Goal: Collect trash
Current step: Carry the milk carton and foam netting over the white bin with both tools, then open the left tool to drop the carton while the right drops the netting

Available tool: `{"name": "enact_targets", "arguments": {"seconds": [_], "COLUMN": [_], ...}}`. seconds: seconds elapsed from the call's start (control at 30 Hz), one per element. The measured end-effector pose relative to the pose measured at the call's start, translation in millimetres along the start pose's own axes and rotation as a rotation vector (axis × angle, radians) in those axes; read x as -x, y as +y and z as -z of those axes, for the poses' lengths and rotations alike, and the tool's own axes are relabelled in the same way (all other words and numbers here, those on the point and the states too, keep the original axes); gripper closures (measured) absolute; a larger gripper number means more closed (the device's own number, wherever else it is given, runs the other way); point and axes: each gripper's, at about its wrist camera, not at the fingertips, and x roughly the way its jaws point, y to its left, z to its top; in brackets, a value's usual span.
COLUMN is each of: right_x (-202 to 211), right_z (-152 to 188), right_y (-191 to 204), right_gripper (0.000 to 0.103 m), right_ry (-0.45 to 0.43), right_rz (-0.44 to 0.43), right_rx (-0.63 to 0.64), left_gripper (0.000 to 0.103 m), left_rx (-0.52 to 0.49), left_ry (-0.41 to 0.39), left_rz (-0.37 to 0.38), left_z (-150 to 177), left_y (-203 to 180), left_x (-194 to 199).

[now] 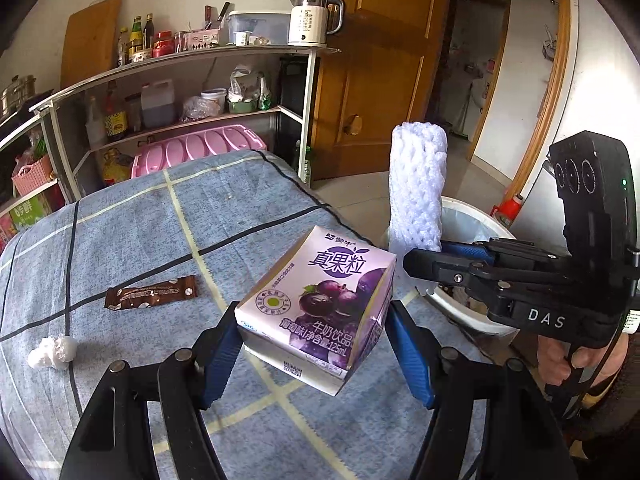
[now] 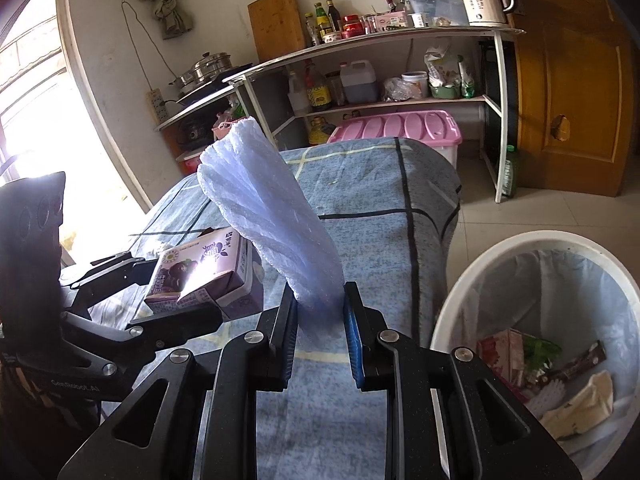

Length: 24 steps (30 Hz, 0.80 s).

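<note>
My left gripper (image 1: 310, 344) is shut on a purple grape milk carton (image 1: 320, 300) and holds it above the blue checked table cover (image 1: 140, 240); the carton also shows in the right wrist view (image 2: 200, 276). My right gripper (image 2: 320, 312) is shut on a white foam net sleeve (image 2: 272, 208) that stands upright; it also shows in the left wrist view (image 1: 418, 188), next to the bin. A white trash bin (image 2: 480, 280) with a liner holds several pieces of trash at the lower right. A brown snack wrapper (image 1: 152, 296) and a crumpled white tissue (image 1: 54, 354) lie on the cover.
A white shelf rack (image 1: 180, 64) with bottles, a kettle (image 1: 314, 20) and a pink box (image 1: 200, 148) stands behind the table. A wooden door (image 1: 380, 60) is at the right. The bin (image 1: 476, 224) sits on the tiled floor beside the table's right edge.
</note>
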Motion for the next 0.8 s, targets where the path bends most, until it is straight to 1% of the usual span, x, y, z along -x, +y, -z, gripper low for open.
{"name": "enact_targets", "arguments": {"seconds": [0.13, 0.47, 0.53, 0.6, 0.63, 0.7, 0.8], "right_x": [22, 70, 76, 81, 82, 86, 87], "right_z": [4, 22, 26, 30, 32, 35, 39], "right_y": [-20, -71, -80, -91, -96, -105, -117], "right_gripper": [0.080, 0.080, 0.080, 0.080, 0.080, 0.080, 0.080], "right_ry": [-0.022, -0.046, -0.043, -0.038, -0.033, -0.024, 0.004], "right_rz": [0.033, 0.140, 0.156, 0.179, 0.192, 0.209, 0.246], "right_rx": [-0.024, -0.081, -0.091, -0.104, -0.109, -0.121, -0.124], "left_gripper": [0.033, 0.033, 0.033, 0.032, 0.032, 0.032, 0.032], "left_rx": [-0.027, -0.066, -0.074, -0.112, -0.122, -0.119, -0.135], "left_ry": [-0.003, 0.015, 0.023, 0.029, 0.032, 0.051, 0.060], "left_rz": [0.010, 0.069, 0.071, 0.045, 0.051, 0.086, 0.102], "left_z": [-5, -13, -14, -15, -16, -18, -19], "left_y": [-28, -92, -105, -118, -123, -132, -148], "left_x": [-2, -26, -34, -41, -45, -55, -65]}}
